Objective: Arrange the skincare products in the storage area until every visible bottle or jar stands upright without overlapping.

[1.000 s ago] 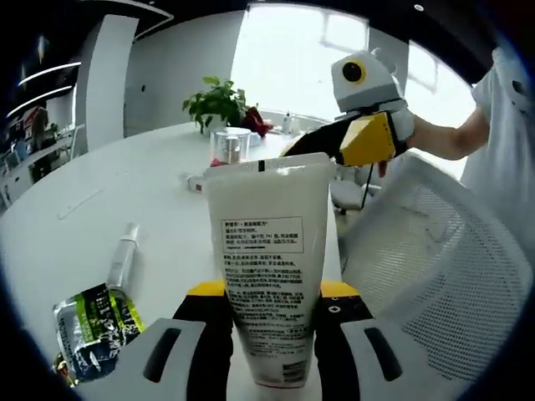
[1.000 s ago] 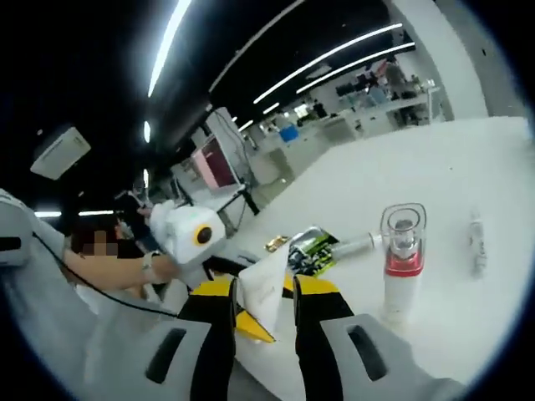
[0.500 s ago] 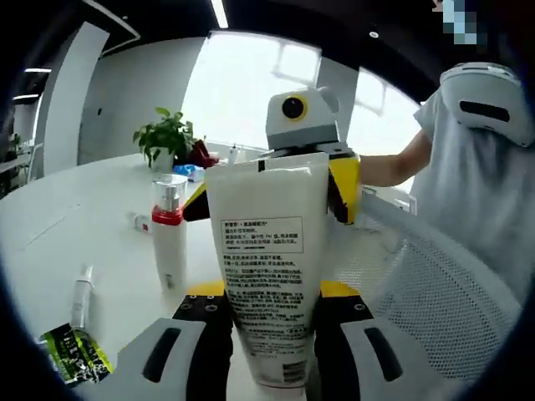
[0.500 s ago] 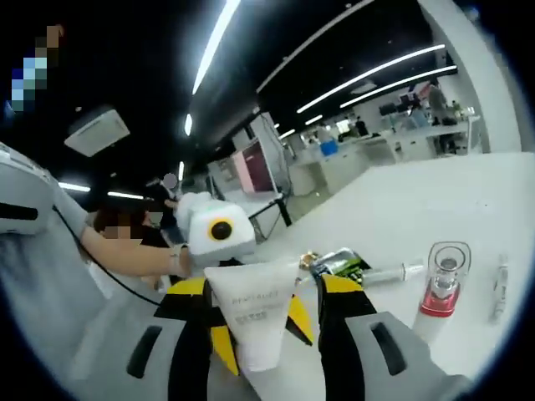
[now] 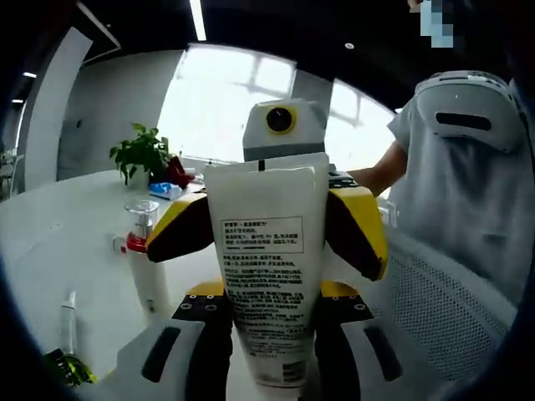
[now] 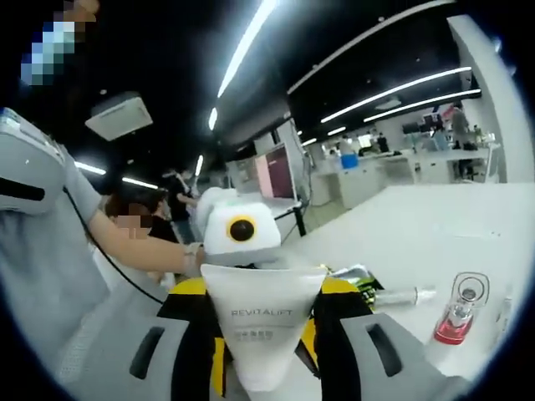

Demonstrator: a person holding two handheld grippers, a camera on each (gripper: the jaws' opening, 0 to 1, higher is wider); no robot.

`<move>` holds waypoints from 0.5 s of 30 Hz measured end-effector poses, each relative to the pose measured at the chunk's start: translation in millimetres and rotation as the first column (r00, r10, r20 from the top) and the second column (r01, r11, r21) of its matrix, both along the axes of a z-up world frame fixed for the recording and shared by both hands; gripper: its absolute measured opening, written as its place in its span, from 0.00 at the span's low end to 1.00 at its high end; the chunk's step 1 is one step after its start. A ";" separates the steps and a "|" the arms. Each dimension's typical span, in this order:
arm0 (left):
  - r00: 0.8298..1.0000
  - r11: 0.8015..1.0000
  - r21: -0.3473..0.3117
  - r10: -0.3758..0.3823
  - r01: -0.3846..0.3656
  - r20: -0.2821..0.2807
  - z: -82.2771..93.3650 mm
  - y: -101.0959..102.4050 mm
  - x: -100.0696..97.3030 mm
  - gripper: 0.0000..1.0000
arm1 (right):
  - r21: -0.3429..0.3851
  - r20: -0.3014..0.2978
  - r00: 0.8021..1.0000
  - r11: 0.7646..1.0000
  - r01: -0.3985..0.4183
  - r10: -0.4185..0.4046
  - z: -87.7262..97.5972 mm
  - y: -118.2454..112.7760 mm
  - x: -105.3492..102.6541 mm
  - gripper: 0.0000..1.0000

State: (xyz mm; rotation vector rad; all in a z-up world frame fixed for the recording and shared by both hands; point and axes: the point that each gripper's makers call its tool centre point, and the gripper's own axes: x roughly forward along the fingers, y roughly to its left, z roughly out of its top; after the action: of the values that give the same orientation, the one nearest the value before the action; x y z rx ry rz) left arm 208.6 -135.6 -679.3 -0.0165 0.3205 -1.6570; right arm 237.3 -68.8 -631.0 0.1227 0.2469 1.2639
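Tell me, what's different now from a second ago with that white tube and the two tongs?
The right tongs swung round to face the left tongs, so the white tube now sits between both pairs; before, only the left held it. Whether the right has closed is unclear. The left tongs' clamp stayed the same, and the red-collared bottle remains upright on the white table.

white tube [image 6: 263,322]: "revitalift" on front | back panel: small print, unreadable | other items: no legible text
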 end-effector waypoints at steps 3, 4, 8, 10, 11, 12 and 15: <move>0.999 1.000 0.002 0.018 -0.019 0.029 -0.7 -1.7 4.8 0.34 | -0.012 0.035 0.999 1.000 0.021 -0.020 0.7 0.0 3.5 0.45; 0.999 1.000 0.005 0.021 -0.021 0.024 -1.3 -2.3 6.2 0.34 | -0.017 0.021 0.999 0.999 0.041 -0.041 -0.4 0.5 6.1 0.45; 0.995 0.996 0.038 0.084 -0.086 0.053 -5.8 -6.0 16.9 0.34 | -0.034 0.033 0.996 0.996 0.081 -0.080 -2.6 0.5 13.4 0.44; 0.992 0.992 0.061 0.109 -0.113 0.068 -9.2 -7.4 22.3 0.34 | -0.064 0.049 0.992 0.991 0.116 -0.113 -6.2 0.4 19.6 0.43; 0.987 0.986 0.083 0.134 -0.141 0.085 -12.5 -7.5 27.6 0.34 | -0.076 0.062 0.990 0.988 0.132 -0.127 -8.4 0.9 23.2 0.43; 0.984 0.983 0.092 0.151 -0.159 0.089 -14.1 -7.8 30.7 0.35 | -0.085 0.066 0.987 0.985 0.151 -0.145 -10.0 1.0 25.2 0.43; 0.963 0.961 0.113 0.237 -0.252 0.128 -19.7 -6.2 46.0 0.35 | -0.108 0.088 0.976 0.972 0.208 -0.200 -15.2 0.5 36.9 0.42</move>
State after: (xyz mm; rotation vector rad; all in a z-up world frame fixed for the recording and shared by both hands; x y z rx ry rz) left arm 254.6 -141.9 -699.0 0.1299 0.3250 -1.3828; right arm 274.3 -68.3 -646.2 -0.0012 0.2347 1.0446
